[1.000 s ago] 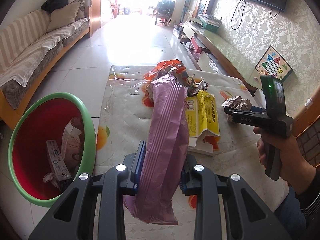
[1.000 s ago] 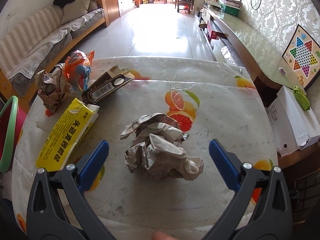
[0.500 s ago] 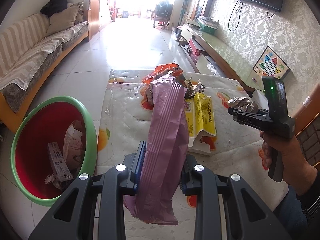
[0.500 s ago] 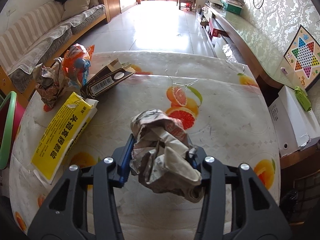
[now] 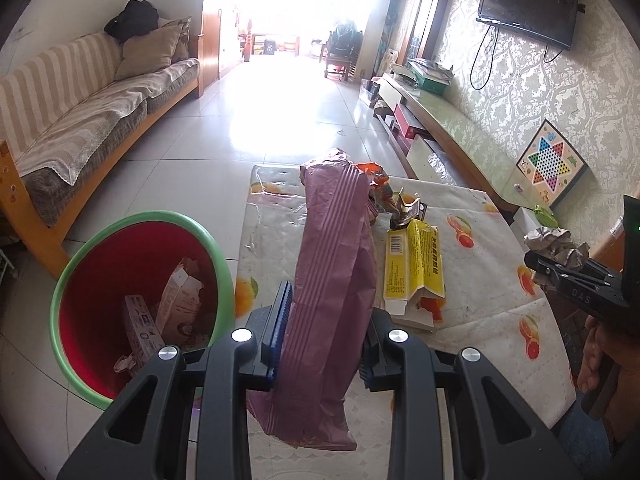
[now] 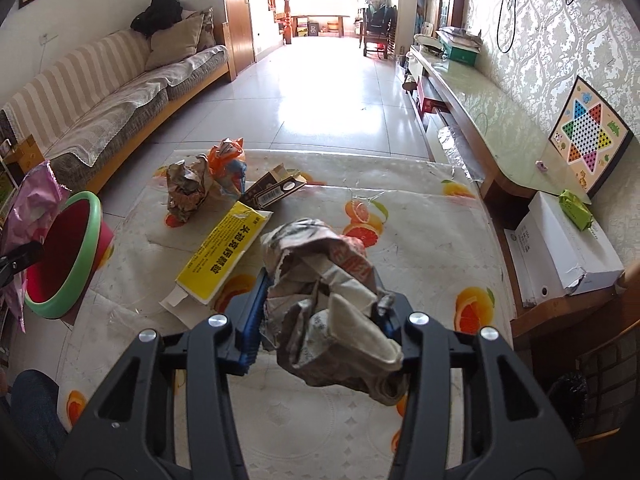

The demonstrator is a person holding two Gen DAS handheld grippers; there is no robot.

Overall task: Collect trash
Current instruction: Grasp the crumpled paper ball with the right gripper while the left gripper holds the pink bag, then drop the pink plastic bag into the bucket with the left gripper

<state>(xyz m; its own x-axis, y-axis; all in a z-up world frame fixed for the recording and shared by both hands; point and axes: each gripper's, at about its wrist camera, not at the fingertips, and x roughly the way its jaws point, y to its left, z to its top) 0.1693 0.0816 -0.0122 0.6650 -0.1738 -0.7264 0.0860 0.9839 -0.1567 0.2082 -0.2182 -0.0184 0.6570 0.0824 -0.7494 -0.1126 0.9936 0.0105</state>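
Two hand-held grippers, each loaded with one piece of trash, above a table [image 6: 420, 216] covered in a fruit-printed plastic cloth. The left gripper [image 5: 324, 332] has its fingers clamped on a long purple foil wrapper [image 5: 332, 280], pinched low on its length so that most of the wrapper stands up above the blue pads and a short tail hangs below. The right gripper [image 6: 320, 328] has its fingers closed on a crumpled ball of printed paper [image 6: 324, 288], which bulges out above and in front of the pads and is clear of the cloth. In the left wrist view the same ball shows at the far right, carried in front of the person's hand [image 5: 600, 360].

The target is a red bin with a green rim [image 5: 136, 304], standing on the tiled floor just beside the table's left edge; it already holds a few flattened cartons [image 5: 168, 312]. The grip on the wrapper seems chosen for a simple drop — swing it over the rim and let go.

Trash not yet collected, all on the table: a flattened yellow carton [image 6: 224, 256], a dark torn box with a barcode [image 6: 276, 188], an orange snack bag [image 6: 230, 160] and a second crumpled wad [image 6: 188, 188] touching it.

Judged stage: both pieces lifted, transfer to the bin pending. The paper ball has the longer path — across the table.
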